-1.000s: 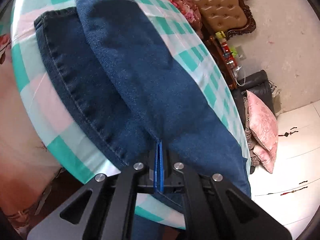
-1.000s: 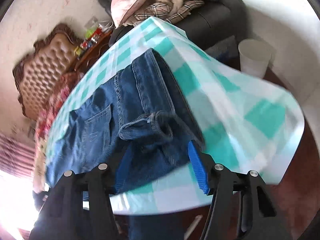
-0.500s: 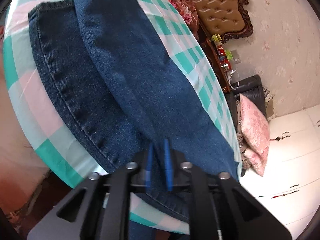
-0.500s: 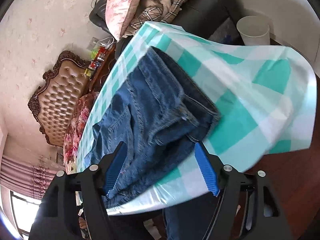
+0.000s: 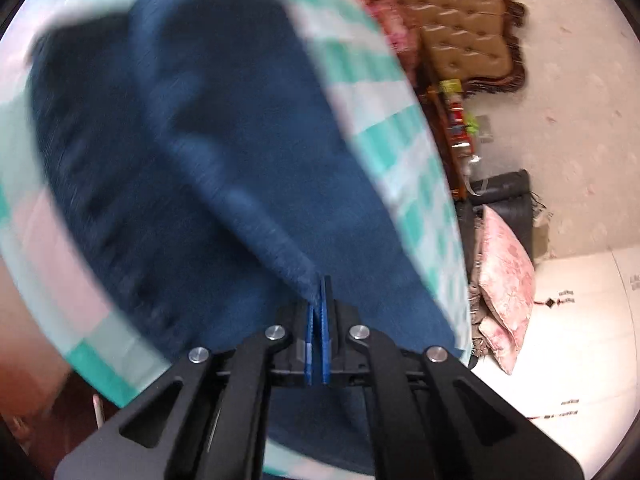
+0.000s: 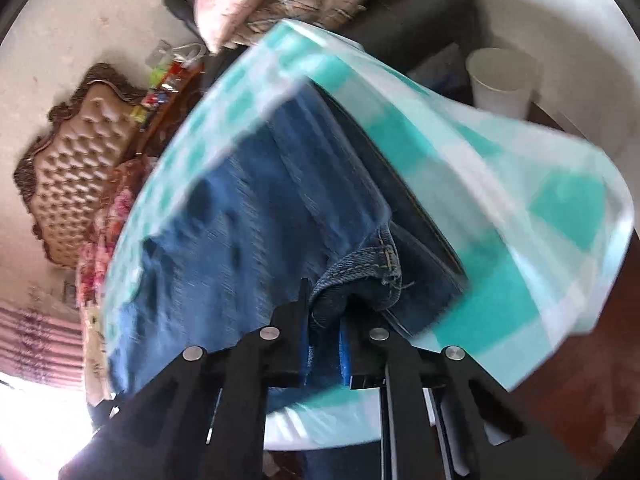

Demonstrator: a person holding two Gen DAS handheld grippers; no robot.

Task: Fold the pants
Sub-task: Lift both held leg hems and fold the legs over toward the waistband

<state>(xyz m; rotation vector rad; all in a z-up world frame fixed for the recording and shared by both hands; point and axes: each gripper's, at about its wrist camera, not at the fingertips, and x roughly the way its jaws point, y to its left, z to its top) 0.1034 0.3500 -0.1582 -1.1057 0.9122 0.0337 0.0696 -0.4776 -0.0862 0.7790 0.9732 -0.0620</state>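
Note:
Dark blue denim pants (image 5: pixel 224 152) lie on a table under a teal, white and pink checked cloth (image 5: pixel 400 148). In the left wrist view, my left gripper (image 5: pixel 319 300) is closing its jaws tight on a raised ridge of the pant leg, with the denim pinched between the blue pads. In the right wrist view, the waist end of the pants (image 6: pixel 256 216) lies near the table's edge. My right gripper (image 6: pixel 326 320) is closing on the bunched waistband (image 6: pixel 360 264), which is squeezed between its fingers. Both views are blurred by motion.
A brown tufted headboard (image 5: pixel 464 20) and a cluttered side table stand beyond the checked table. A dark sofa (image 6: pixel 400 12) holds pink pillows (image 5: pixel 506 280) and a blanket. A white bin (image 6: pixel 500 80) stands on the floor by the table's corner.
The left jaws parted briefly, then shut again on a fold of the leg. The right jaws went from wide open around the waistband to shut on it. Both grippers shifted.

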